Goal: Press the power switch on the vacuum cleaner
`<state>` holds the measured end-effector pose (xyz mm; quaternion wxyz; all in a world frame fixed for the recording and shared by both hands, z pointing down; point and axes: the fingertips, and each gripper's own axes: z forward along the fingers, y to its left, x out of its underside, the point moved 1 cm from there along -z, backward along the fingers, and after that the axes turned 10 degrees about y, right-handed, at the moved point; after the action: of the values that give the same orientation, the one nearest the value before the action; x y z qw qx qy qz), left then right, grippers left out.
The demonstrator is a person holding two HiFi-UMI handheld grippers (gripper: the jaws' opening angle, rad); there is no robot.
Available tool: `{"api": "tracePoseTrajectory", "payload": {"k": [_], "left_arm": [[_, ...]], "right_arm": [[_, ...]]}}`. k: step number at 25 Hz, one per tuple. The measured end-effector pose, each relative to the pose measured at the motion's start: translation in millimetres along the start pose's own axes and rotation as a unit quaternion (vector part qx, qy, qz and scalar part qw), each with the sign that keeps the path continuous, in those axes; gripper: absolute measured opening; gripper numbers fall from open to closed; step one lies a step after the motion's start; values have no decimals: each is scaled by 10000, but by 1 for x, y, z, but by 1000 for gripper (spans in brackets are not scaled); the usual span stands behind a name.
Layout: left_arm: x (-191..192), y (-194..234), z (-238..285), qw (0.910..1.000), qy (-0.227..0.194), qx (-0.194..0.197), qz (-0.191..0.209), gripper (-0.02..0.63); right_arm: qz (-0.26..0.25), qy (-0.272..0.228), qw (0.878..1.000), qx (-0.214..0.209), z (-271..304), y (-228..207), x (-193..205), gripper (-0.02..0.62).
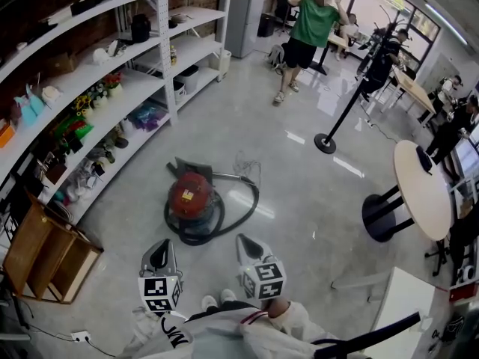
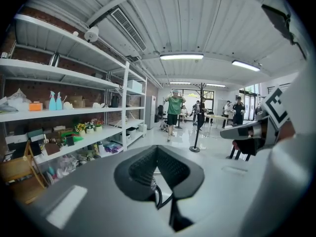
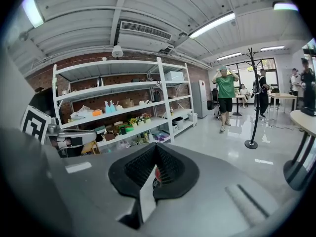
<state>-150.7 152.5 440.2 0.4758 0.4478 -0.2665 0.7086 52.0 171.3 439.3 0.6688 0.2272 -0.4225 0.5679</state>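
Vacuum cleaner on the floor, both tools closed and held clear of it.

The left tool [image 1: 159,254] has its jaws together on nothing and is held near the person, above the floor [image 1: 314,200]. The red vacuum cleaner [image 1: 191,194] stands farther out between the two tools, well apart from both, with its dark hose [image 1: 241,204] looped round its right side. The right tool [image 1: 248,247] is likewise closed and empty. The power switch is too small to make out, so its position cannot be confirmed. In my judgement this fits either the approach to the switch or the tools drawn back after a press. A press, if still due, would call for one closed tip to be lowered squarely onto the switch once it is located.
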Motion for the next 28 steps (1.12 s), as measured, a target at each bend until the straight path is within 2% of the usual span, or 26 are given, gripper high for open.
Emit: {"api": "tracePoseTrajectory", "payload": {"k": [14, 28], "left_arm": [[-3, 0, -11, 9991, -23, -412, -96, 0], [0, -2, -13, 9987, -20, -502, -80, 0]], "right_arm": [[-241, -88, 9986, -459, 9, 6, -12, 0], [-278, -63, 9981, -552, 10, 6, -9, 0]]}}
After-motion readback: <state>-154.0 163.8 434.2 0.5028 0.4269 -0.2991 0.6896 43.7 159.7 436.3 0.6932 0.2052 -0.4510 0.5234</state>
